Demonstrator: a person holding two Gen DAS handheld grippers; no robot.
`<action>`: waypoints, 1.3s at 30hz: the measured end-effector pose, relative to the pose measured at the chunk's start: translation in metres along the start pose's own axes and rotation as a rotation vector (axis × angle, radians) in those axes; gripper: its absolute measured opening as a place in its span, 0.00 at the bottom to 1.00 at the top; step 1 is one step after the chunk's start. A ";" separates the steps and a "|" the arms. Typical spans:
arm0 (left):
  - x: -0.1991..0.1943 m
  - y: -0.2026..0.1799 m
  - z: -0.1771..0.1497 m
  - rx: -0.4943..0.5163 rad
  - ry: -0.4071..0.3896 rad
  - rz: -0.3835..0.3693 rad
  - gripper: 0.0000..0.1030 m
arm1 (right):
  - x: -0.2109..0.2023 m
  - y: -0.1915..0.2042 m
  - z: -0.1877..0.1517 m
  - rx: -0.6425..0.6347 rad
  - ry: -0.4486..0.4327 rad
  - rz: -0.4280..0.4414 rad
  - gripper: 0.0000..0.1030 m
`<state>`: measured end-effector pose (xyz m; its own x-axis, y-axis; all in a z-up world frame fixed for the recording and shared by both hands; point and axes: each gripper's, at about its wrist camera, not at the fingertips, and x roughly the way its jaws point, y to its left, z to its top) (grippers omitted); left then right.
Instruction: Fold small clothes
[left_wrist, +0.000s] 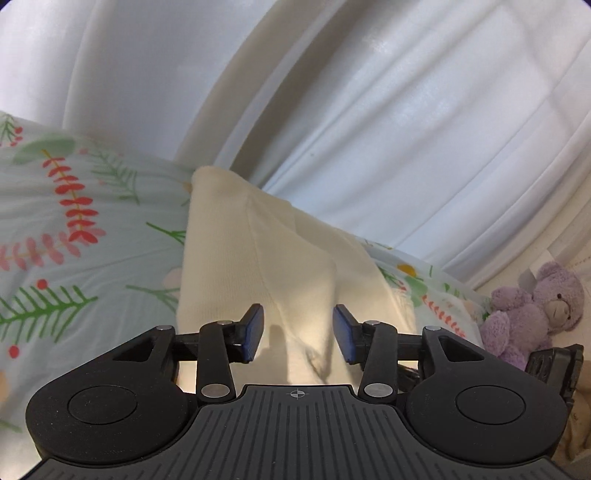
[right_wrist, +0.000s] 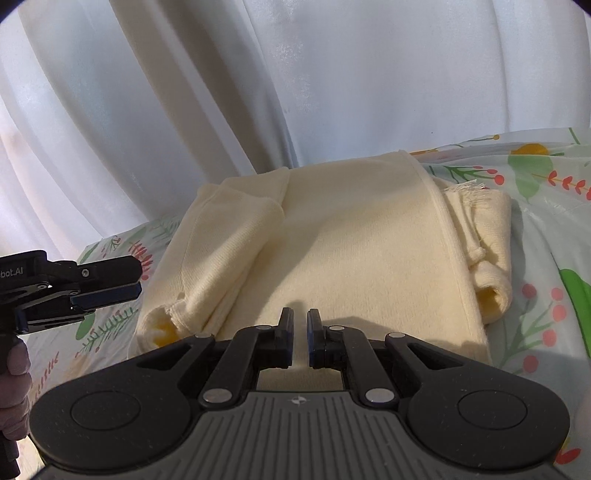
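Now — one cream garment (right_wrist: 332, 236) | two grippers: left (left_wrist: 298, 334) jaws spread | right (right_wrist: 300, 338) nearly together.

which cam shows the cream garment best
The right wrist view. There the cream garment lies nearly whole on the floral sheet, with both folded-in sleeves visible. The left wrist view looks along it from one side, with much of it foreshortened or hidden behind the left gripper.

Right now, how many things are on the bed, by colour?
Cream: 1, the garment
Purple: 1, the teddy
Total: 2, on the floral sheet
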<state>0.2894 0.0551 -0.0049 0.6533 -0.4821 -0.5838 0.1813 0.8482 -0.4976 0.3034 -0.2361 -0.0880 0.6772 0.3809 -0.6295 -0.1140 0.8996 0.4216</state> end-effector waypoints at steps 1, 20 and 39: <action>0.002 0.003 0.001 0.003 0.002 0.033 0.45 | 0.001 -0.001 0.002 0.014 0.002 0.017 0.07; 0.010 0.028 -0.016 -0.130 0.084 -0.007 0.48 | 0.054 -0.021 0.043 0.304 0.122 0.276 0.39; 0.022 0.047 -0.004 -0.189 0.097 0.095 0.49 | 0.103 -0.005 0.056 0.226 0.178 0.320 0.13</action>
<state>0.3091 0.0836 -0.0439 0.5854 -0.4286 -0.6882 -0.0248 0.8390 -0.5436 0.4143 -0.2135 -0.1184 0.4957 0.6816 -0.5383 -0.1225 0.6685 0.7336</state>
